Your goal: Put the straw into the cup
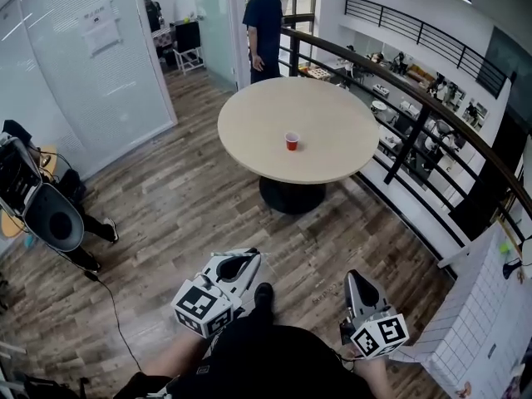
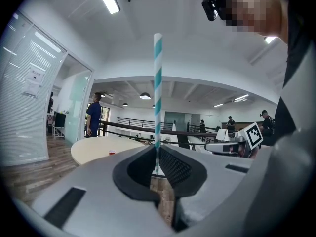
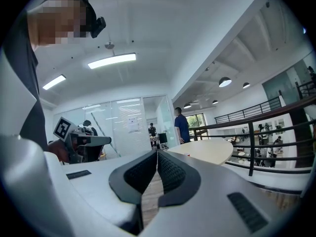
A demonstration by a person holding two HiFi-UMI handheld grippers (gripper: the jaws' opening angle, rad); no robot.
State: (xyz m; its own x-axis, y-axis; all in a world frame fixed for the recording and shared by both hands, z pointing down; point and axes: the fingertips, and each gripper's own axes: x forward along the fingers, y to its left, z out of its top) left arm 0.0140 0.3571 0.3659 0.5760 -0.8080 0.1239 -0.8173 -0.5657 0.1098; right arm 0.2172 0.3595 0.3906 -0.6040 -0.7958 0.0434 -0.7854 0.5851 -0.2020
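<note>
A small red cup stands near the middle of a round beige table ahead of me; the cup shows tiny and far off in the left gripper view. My left gripper is shut on a teal-and-white striped straw, which stands upright out of the jaws. In the head view the left gripper is low at centre-left, well short of the table. My right gripper, with its jaws closed together and nothing between them, shows at the lower right of the head view.
A person in dark blue stands beyond the table by a dark railing that runs along the right side over a lower floor. Glass partition walls stand at the left. A round lamp on a stand and a cable lie on the wooden floor at left.
</note>
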